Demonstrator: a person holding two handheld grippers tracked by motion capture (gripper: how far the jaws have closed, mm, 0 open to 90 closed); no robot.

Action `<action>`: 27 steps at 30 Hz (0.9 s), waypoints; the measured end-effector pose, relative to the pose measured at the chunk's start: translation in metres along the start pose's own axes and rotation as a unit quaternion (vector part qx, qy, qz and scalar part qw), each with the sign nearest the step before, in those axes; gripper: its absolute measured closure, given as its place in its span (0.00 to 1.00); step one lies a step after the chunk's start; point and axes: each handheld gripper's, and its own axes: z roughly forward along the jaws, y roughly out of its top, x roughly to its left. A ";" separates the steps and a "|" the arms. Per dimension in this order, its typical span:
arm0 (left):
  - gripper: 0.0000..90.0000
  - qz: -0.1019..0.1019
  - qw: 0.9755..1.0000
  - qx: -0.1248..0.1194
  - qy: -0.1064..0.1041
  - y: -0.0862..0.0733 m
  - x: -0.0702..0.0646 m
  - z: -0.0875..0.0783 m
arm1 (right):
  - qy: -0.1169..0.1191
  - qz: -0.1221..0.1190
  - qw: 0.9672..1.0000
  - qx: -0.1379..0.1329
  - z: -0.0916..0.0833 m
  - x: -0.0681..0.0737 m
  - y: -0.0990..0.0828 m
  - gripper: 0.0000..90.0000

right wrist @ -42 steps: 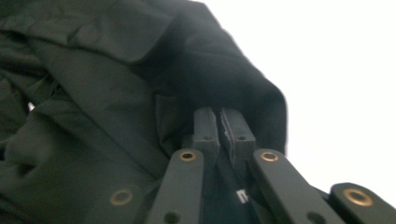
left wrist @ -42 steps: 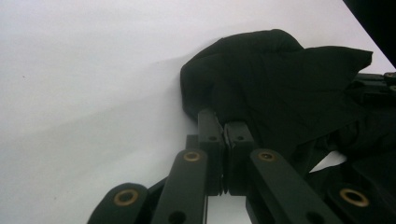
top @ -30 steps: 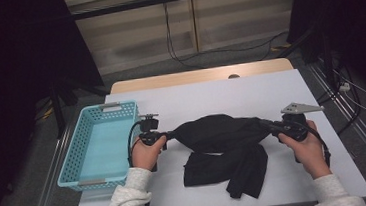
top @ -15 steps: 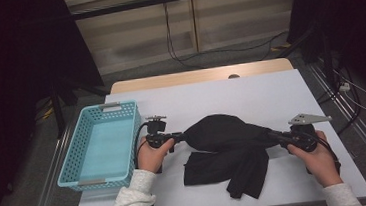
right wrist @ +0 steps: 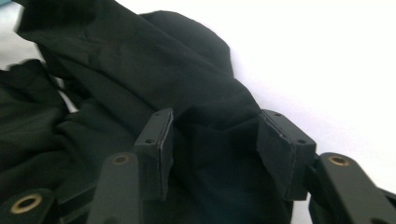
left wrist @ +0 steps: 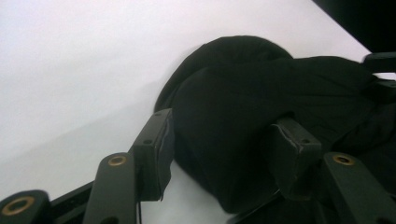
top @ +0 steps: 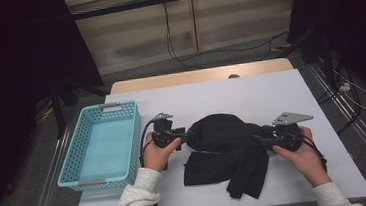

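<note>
Turquoise plastic lattice basket [top: 102,144], rectangular, at the left edge of the white table [top: 250,94]; nothing lies in it.

Left tool [top: 188,134], black, two-jawed, held in the person's left hand [top: 156,153] just right of the basket. Jaws have just been opening and now stand spread; the left gripper view shows the pads [left wrist: 156,151] apart on either side of the cloth's rounded end, which sits between them without being pinched.

Black crumpled fabric garment [top: 227,147], lying on the table's near middle, between the two tools. A humped fold runs across its upper part; a looser flap trails toward the near edge.

Right tool [top: 258,139], black, with a grey three-cornered plate on top, held in the person's right hand [top: 303,155] at the garment's right end. Jaws have just been opening and stand spread; the right gripper view shows cloth [right wrist: 140,84] lying between the pads, unclamped.
</note>
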 end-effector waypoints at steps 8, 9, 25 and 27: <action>0.67 0.003 1.000 -0.017 -0.017 0.008 0.000 0.007 | -0.025 0.018 0.999 0.007 0.002 -0.012 -0.007 0.81; 0.69 0.000 1.000 -0.016 -0.021 0.009 0.001 0.007 | -0.025 0.020 0.999 0.005 0.001 -0.014 -0.007 0.86; 0.98 -0.084 0.996 -0.014 -0.004 0.024 0.031 0.008 | -0.042 0.112 0.992 -0.048 -0.003 -0.047 -0.006 0.96; 0.98 -0.093 0.996 -0.011 0.007 0.022 0.035 0.009 | -0.046 0.111 0.992 -0.046 -0.001 -0.048 -0.007 0.93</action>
